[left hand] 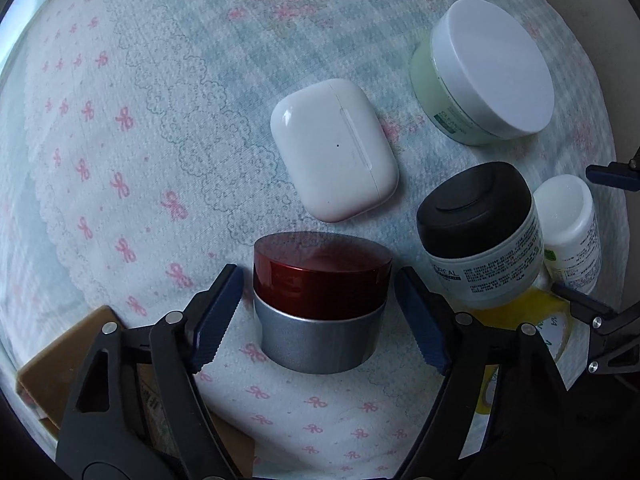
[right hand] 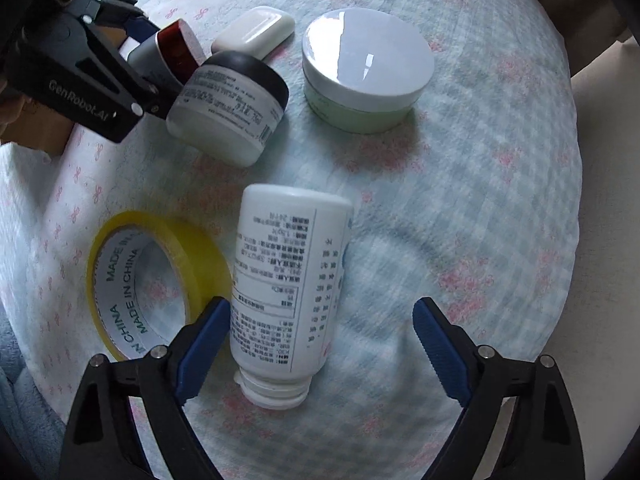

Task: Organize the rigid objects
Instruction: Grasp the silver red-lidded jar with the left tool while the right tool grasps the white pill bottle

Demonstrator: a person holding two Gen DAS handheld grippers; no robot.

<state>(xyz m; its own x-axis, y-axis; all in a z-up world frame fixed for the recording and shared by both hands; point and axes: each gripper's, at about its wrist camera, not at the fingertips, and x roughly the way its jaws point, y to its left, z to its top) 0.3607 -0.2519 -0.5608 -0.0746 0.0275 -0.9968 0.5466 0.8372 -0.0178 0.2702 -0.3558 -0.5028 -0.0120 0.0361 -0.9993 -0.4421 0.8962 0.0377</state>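
Left gripper (left hand: pixel 318 312) wide apart around the red-lidded jar (left hand: pixel 320 304), not squeezing, small gaps on both sides. Right gripper (right hand: pixel 320 344) wide apart too, around a white bottle (right hand: pixel 286 292) standing upside down on the checked cloth (right hand: pixel 480 208). Yellow tape roll (right hand: pixel 156 280) just left of it. Farther off: black-lidded jar (right hand: pixel 230 108), white-lidded green jar (right hand: pixel 366 68), white earbud case (right hand: pixel 254 30).

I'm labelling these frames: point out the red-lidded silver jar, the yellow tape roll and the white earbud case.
Red-lidded silver jar (left hand: pixel 320 276): left wrist view, lid's front wall.
Yellow tape roll (right hand: pixel 200 248): right wrist view, outer yellow band.
White earbud case (left hand: pixel 334 148): left wrist view, top face.
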